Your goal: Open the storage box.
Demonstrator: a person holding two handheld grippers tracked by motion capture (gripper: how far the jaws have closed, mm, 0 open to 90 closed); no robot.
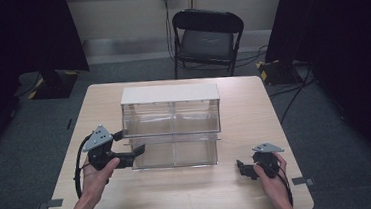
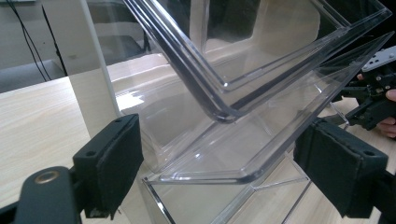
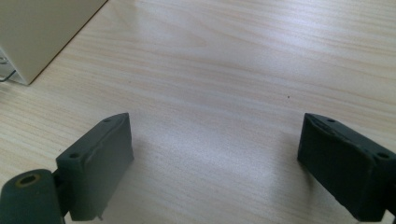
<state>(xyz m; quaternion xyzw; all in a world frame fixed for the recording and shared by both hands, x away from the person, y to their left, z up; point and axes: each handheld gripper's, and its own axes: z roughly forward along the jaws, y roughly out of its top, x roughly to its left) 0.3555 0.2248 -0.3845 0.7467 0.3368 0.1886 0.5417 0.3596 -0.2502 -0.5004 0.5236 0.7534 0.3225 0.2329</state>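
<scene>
- On the light wood desk (image 1: 190,194), seen from the high view, stands a clear plastic drawer unit (image 1: 171,116) with a white top, set near the middle and a little toward the far edge.
- Its lower drawer (image 1: 175,153) is pulled out toward the person, its front edge well forward of the unit's body; the upper compartments sit closed behind it.
- The left hand-held gripper (image 1: 138,151) is held at the left front corner of that pulled-out drawer, its grey three-cornered plate up and its cable trailing down beside the left hand (image 1: 99,177).
- In the left gripper view, its two black jaws are spread wide, one on either side of the clear drawer's corner (image 2: 219,177); the pads do not press on the plastic, so it is released and grasps nothing.
- The right hand-held gripper (image 1: 243,167) rests low on the desk near the front right, well apart from the drawer unit, with the right hand (image 1: 272,178) behind it.
- In the right gripper view, its jaws are also spread wide with bare wood grain (image 3: 215,121) between them; it holds nothing.
- Beyond the desk, a black folding chair (image 1: 207,37) stands on the grey floor.
</scene>
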